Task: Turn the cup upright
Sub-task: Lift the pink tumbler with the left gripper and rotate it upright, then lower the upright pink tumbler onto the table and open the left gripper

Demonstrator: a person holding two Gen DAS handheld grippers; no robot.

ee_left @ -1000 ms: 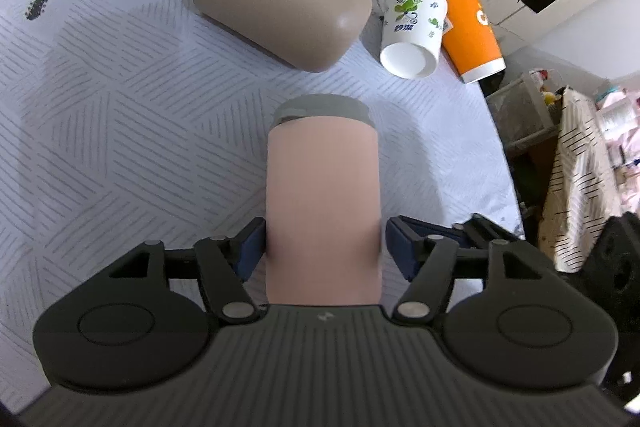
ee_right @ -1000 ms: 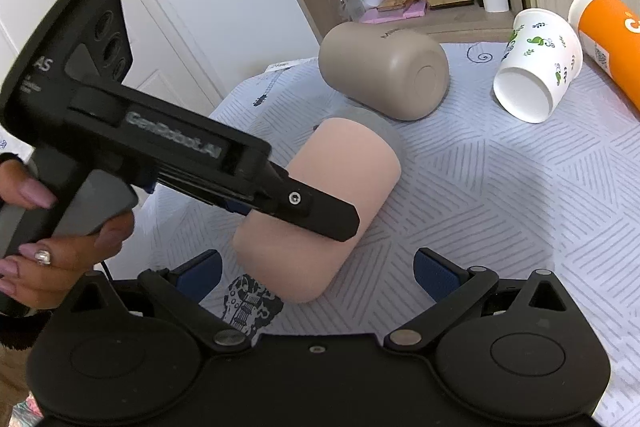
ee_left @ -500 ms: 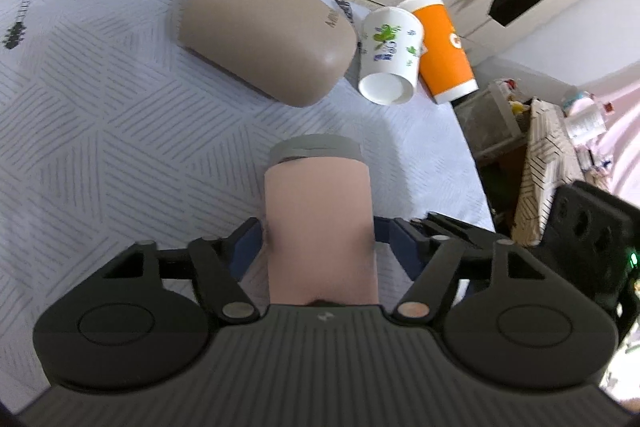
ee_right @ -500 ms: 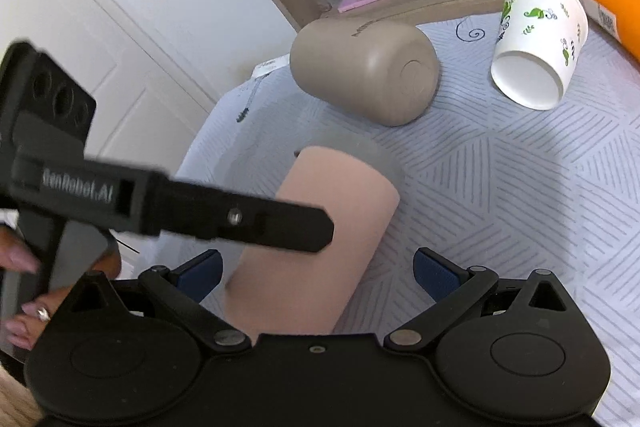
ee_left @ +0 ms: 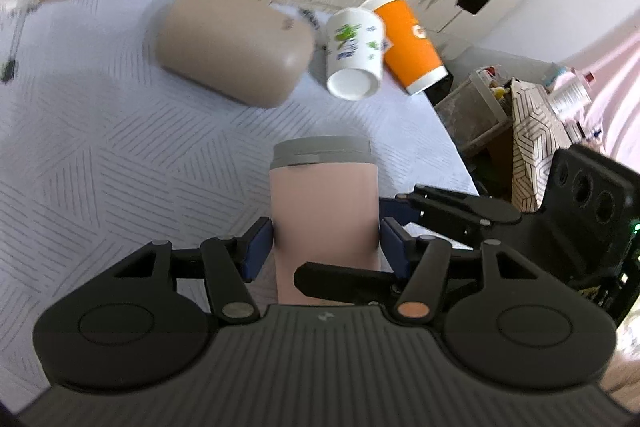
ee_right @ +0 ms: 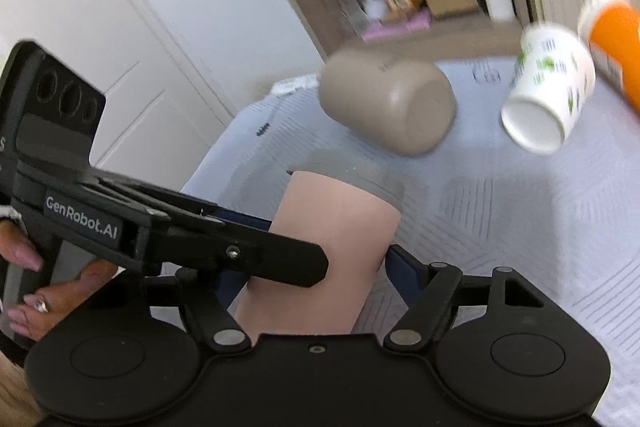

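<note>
Sideways, lidded pink cup (ee_left: 324,211) between left gripper (ee_left: 326,247) pads.

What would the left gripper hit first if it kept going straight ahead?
Nothing new at once: the pink cup already sits between the left gripper's pads. Pushed on, the cup's grey end would probably meet the white paper cup, though depth is unclear.

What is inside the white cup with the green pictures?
The white cup lies on its side, its open end toward the camera. Only plain white shows inside; nothing seems to be in it. The view is blurry, so a small thing deep inside could be missed.
</note>
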